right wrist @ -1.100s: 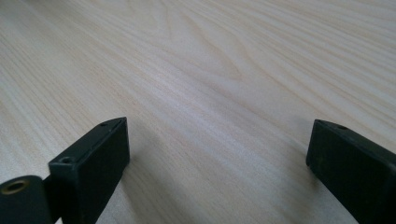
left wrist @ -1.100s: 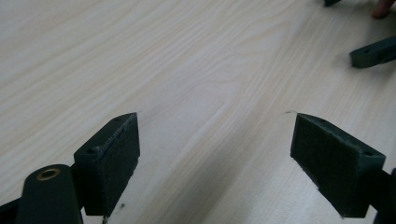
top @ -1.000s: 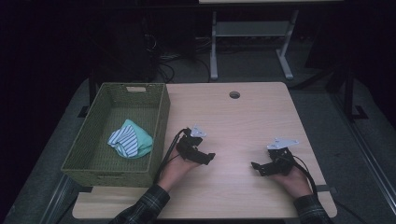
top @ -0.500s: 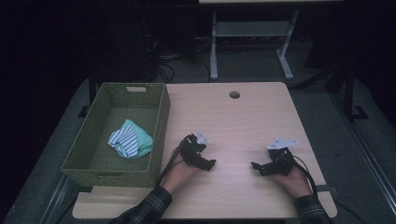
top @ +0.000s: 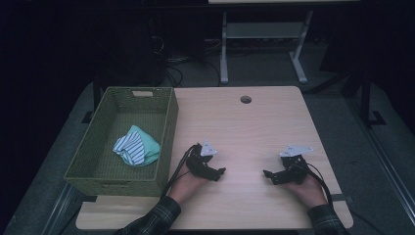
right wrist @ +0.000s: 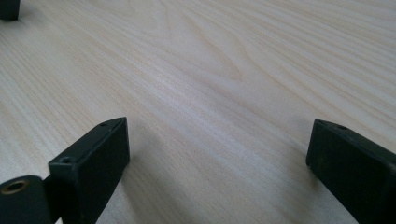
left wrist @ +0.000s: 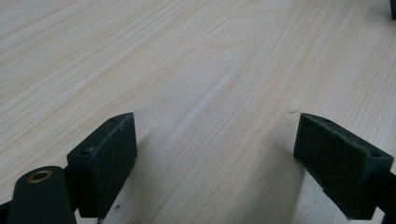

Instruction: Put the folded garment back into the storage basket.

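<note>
Both grippers rest low on the light wooden table (top: 244, 127), near its front edge. My left gripper (top: 219, 173) points right toward the table's middle; in the left gripper view its jaws stand wide apart over bare wood, so the gripper (left wrist: 215, 154) is open and empty. My right gripper (top: 268, 175) points left, facing the other one. Its own camera shows it (right wrist: 217, 163) open too, nothing between the pads. A green woven basket (top: 166, 142) sits at the table's left with a striped and teal cloth bundle (top: 137, 147) inside.
A round cable hole (top: 245, 99) is cut near the table's far edge. Behind the table stands a white metal frame (top: 259, 34) on a dark floor. Bare wood lies between the two grippers.
The left gripper has slid slightly toward the front edge and turned a little more to the right. The right gripper has barely moved.
</note>
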The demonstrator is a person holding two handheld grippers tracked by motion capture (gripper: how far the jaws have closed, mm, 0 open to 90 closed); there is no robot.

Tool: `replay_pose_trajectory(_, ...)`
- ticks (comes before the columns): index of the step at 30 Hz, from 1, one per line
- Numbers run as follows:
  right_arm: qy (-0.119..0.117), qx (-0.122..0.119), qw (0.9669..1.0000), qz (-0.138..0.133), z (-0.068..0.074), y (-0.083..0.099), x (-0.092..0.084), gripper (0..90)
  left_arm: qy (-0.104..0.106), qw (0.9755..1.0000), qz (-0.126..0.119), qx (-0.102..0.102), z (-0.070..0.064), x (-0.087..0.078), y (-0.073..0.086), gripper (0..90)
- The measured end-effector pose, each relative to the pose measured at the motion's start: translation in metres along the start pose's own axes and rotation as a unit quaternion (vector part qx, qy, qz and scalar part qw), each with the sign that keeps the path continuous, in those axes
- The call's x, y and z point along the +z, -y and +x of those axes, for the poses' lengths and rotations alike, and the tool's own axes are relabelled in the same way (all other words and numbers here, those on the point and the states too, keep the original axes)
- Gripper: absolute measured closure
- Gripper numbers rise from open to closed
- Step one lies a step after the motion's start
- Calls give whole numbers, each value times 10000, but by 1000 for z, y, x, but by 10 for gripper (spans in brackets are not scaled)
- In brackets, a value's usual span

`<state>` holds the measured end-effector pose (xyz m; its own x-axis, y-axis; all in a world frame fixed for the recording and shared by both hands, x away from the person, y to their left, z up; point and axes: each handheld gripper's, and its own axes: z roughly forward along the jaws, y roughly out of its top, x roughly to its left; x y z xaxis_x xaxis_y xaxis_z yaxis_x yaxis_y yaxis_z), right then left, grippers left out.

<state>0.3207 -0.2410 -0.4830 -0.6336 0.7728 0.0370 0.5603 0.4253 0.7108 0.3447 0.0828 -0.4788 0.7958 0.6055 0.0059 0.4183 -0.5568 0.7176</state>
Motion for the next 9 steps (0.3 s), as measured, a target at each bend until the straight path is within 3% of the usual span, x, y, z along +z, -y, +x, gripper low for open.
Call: replay_pose_trajectory(9, 0, 1, 10000, 1, 0, 0, 0, 58, 7, 10000, -1, -15, 0, 0, 0, 126)
